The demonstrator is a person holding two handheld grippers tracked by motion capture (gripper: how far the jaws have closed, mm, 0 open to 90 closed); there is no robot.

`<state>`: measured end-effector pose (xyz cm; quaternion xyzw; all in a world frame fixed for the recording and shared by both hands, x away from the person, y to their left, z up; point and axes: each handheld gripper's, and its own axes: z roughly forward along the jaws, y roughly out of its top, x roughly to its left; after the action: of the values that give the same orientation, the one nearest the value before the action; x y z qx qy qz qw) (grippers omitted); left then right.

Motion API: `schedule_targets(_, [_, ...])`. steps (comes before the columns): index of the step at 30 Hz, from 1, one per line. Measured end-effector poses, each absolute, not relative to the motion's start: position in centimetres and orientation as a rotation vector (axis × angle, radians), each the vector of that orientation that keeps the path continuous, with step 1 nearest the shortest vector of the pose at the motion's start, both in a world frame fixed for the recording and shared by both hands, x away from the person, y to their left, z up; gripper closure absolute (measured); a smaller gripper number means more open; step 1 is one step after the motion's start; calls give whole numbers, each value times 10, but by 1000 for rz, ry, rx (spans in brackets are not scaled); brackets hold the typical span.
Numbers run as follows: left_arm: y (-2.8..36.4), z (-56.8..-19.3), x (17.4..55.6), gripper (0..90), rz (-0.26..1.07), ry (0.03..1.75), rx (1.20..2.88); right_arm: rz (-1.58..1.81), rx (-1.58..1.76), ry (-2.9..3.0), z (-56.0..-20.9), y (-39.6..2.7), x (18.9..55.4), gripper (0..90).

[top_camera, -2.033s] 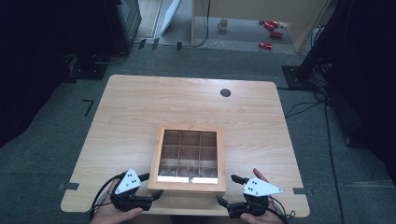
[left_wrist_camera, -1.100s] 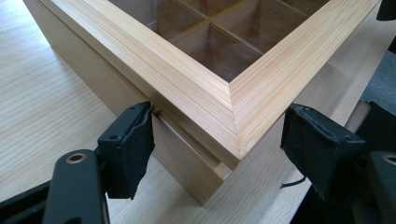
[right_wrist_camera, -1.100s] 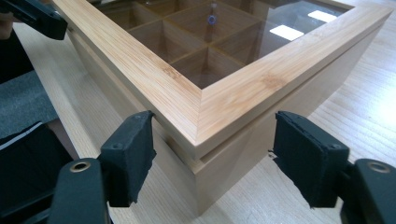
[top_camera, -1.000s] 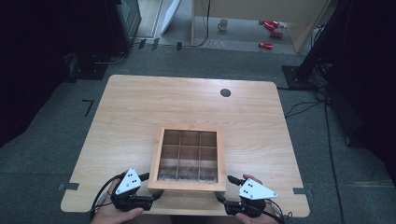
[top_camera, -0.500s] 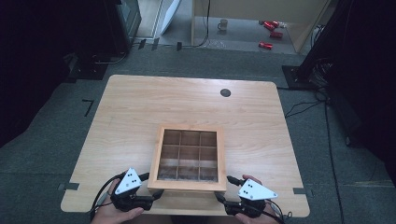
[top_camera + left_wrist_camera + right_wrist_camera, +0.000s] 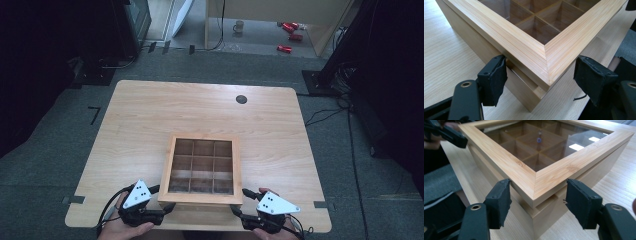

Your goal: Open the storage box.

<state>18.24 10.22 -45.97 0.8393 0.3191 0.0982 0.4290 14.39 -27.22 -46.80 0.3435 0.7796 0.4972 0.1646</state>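
A shallow wooden box (image 6: 202, 198) with a glass lid over nine compartments stands near the table's front edge. My left gripper (image 6: 164, 197) is at its near-left corner. In the left gripper view the jaws straddle that corner (image 6: 529, 47); the left pad (image 6: 495, 75) lies close against the box side and the right pad (image 6: 592, 78) stands clear. My right gripper (image 6: 239, 201) is at the near-right corner. Its jaws have just been closing with the lid corner (image 6: 524, 172) between them, and a small gap remains at each pad (image 6: 580, 201). At both corners the lid overhangs the base.
The light wooden table (image 6: 200, 110) has a dark round grommet (image 6: 241, 99) near its far edge. Beyond it, on the grey floor, are a mug (image 6: 239, 26), red items (image 6: 290, 35) and cables. The other gripper (image 6: 449, 135) shows at the far left corner in the right gripper view.
My right gripper shifted slightly left toward the box's near-right corner early on, then held still. A bright reflection on the glass faded. The left gripper has not moved.
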Motion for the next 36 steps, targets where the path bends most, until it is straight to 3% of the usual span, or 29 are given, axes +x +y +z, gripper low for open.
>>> schedule_targets(6, [100, -459, 181, 269, 262, 797, 2103, 1435, 980, 2214, -466, -274, 143, 405])
schedule_targets(13, [101, -459, 183, 266, 247, 796, 2094, 1353, 994, 2263, -476, -271, 147, 355])
schedule_targets(25, [106, -458, 184, 290, 219, 802, 2050, 1399, 1003, 2202, -472, -267, 145, 394])
schedule_targets(36, [136, -451, 188, 259, 229, 813, 1968, 1423, 1015, 2109, -449, -266, 148, 320])
